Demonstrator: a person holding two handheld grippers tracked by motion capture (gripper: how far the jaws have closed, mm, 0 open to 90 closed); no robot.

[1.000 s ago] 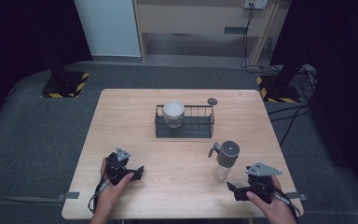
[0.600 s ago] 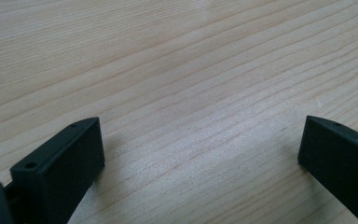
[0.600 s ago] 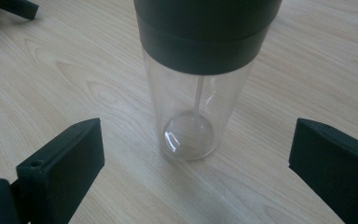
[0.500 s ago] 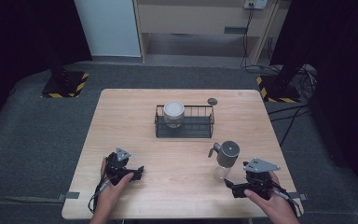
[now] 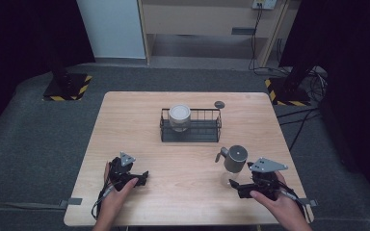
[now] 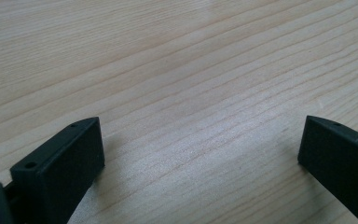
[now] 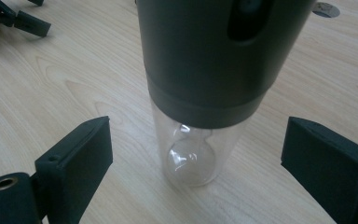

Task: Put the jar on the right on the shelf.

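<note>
Right claw (image 7: pixel 196 158) spread wide, bottle (image 7: pixel 205 70) standing upright between its jaws, not touched: clear glass base, dark grey upper body, side spout; clear part looks empty. Left claw (image 6: pixel 200 154) spread over bare desk (image 6: pixel 177 70), well apart from the bottle. Beyond both claws, black wire basket (image 5: pixel 191 126) holds a white-lidded jar (image 5: pixel 179 115) at its left end. Small dark disc (image 5: pixel 219 104) just behind the basket.
</note>
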